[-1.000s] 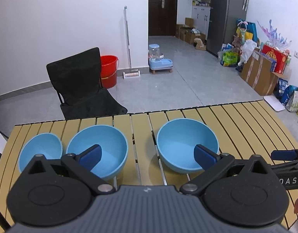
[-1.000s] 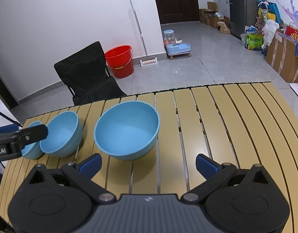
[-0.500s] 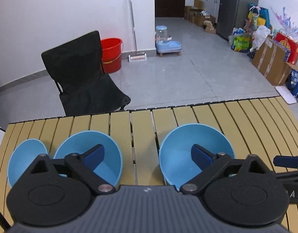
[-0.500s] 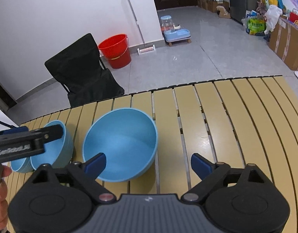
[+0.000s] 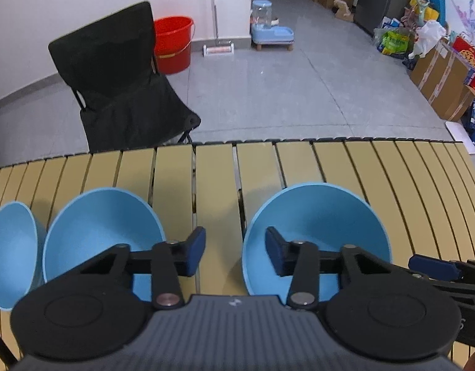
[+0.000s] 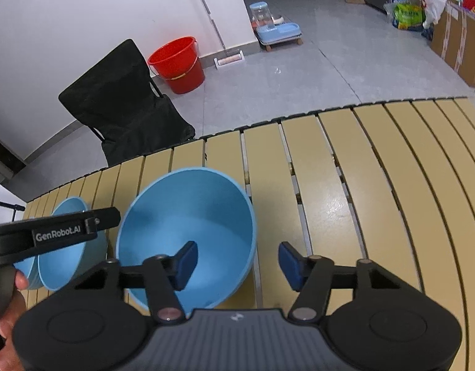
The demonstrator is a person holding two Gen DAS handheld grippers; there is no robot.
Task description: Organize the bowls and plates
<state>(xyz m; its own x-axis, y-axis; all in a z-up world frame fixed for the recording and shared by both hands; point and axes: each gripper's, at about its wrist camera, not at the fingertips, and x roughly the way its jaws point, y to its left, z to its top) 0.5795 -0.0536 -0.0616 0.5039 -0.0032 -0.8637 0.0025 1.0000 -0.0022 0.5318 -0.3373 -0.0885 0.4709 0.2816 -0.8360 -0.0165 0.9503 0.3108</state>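
Three light-blue bowls stand on the slatted table point(image 5: 299, 167): a small bowl point(image 5: 11, 247) at far left, a medium bowl point(image 5: 98, 225) beside it, and a large bowl point(image 5: 317, 225) to the right. My left gripper point(image 5: 235, 255) straddles the large bowl's left rim. One pad is inside and one outside, the jaws are closing, and a gap still shows. My right gripper point(image 6: 237, 266) straddles the right rim of the same large bowl point(image 6: 188, 216) in the same way, also closing and not pressing. The medium bowl point(image 6: 64, 266) lies partly behind the left gripper's finger point(image 6: 67, 232).
Beyond the table's far edge stand a black folding chair point(image 5: 120, 92), a red bucket point(image 5: 172, 43) and a blue pet feeder point(image 5: 268, 27). Cardboard boxes point(image 5: 444, 71) line the right wall. A hand point(image 6: 8, 309) holds the left gripper at the lower left.
Both grippers have come forward and down onto the large bowl. Their jaws have narrowed from wide open to either side of its rim. The bowls have not moved.
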